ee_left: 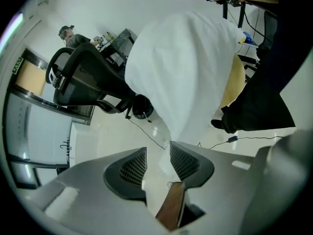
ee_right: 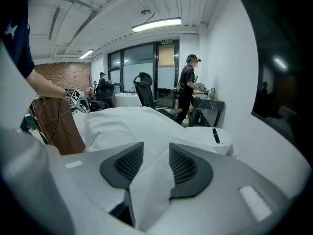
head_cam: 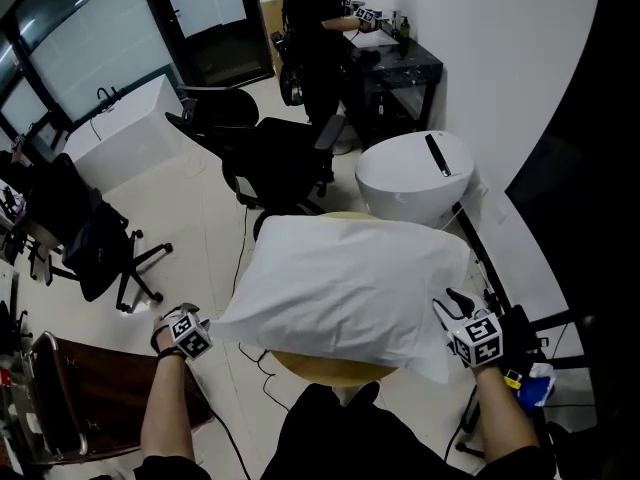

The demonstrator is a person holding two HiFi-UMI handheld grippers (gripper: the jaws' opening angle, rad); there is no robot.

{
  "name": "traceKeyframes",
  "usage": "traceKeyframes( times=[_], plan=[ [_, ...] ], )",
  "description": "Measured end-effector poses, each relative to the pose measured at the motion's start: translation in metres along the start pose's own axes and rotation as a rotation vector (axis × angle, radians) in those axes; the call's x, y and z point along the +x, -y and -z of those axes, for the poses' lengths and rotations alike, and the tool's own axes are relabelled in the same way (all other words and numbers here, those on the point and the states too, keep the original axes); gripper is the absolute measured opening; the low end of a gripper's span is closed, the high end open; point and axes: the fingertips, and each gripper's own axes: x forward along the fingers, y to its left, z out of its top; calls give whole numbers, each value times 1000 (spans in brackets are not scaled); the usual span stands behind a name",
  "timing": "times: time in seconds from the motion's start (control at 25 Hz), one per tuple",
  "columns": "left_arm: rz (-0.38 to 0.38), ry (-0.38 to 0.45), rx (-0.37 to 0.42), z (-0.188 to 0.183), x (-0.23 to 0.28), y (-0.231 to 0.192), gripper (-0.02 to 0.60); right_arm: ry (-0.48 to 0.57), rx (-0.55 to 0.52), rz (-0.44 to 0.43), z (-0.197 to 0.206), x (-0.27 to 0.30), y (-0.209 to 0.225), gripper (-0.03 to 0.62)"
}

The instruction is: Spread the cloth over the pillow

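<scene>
Cloth over pillow, both corners let go: a white cloth [head_cam: 350, 278] lies draped across a round tan table [head_cam: 330, 371]. It swells over the pillow, which is covered in every view, so only its bulk tells. The table shows in the head view merely as a rim at 6 o'clock and a sliver at 12.

The left gripper [ee_left: 158, 153], at 7 o'clock of the cloth, has its jaws partly apart. The tip of a cloth corner lies slack in the gap against one pad, not pinched. The right gripper [ee_right: 156, 148], at 4 o'clock, stands wide, with a loose fold of cloth running down between its pads.

In the head view both sets of jaws are hidden under the grippers' own bodies, and only each gripper's own view shows them. The left gripper view alone shows the cloth tapering down from the table edge to that corner. The right gripper view alone shows the cloth's top running away toward the far side.

Room is tight at 1 o'clock, where a white rounded unit [head_cam: 410, 183] stands just beside the table. It is also tight at 3 o'clock, where a black stand [head_cam: 482, 253] runs near the right gripper. An office chair [head_cam: 285, 158] sits near at 11 o'clock, and the floor [head_cam: 200, 228] opens at 9 o'clock. A person [head_cam: 312, 28] stands at a desk [head_cam: 400, 63] well apart at 12 o'clock.
</scene>
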Motion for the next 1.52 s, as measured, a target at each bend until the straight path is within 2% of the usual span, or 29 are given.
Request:
traceKeyframes(
  times=[0.08, 0.16, 0.24, 0.36, 0.44, 0.6, 0.68, 0.84, 0.96, 1.04, 1.28, 1.44, 1.52],
  plan=[
    [-6, -8, -1, 1, -10, -19, 140, 12, -4, 13, -13, 2, 15, 173],
    [-13, -19, 31, 0, -17, -40, 140, 27, -15, 27, -28, 7, 28, 173],
    [-26, 17, 66, -14, -22, -67, 140, 40, -29, 40, -45, 15, 38, 173],
    [-10, 135, 124, -66, -20, -103, 140, 45, -49, 40, -67, 30, 44, 173],
    [24, 210, 194, -111, -13, -123, 140, 48, -49, 26, -80, 42, 46, 173],
    [128, 351, 318, -201, 8, -151, 140, 64, -21, 52, -109, 65, 59, 173],
    [194, 382, 370, -233, 22, -159, 140, 72, -11, 71, -122, 74, 64, 173],
    [335, 330, 522, -267, 66, -162, 153, 94, -1, 90, -140, 87, 67, 173],
    [415, 283, 588, -282, 99, -164, 156, 108, 11, 94, -149, 95, 66, 173],
    [483, 263, 607, -289, 116, -164, 156, 109, 14, 94, -153, 100, 62, 173],
    [812, 255, 571, -311, 121, -139, 188, 89, 47, 96, -146, 117, 56, 173],
    [909, 224, 637, -314, 119, -120, 186, 70, 63, 93, -137, 126, 54, 173],
    [933, 209, 677, -311, 117, -111, 157, 68, 70, 100, -136, 129, 55, 173]
  ],
)
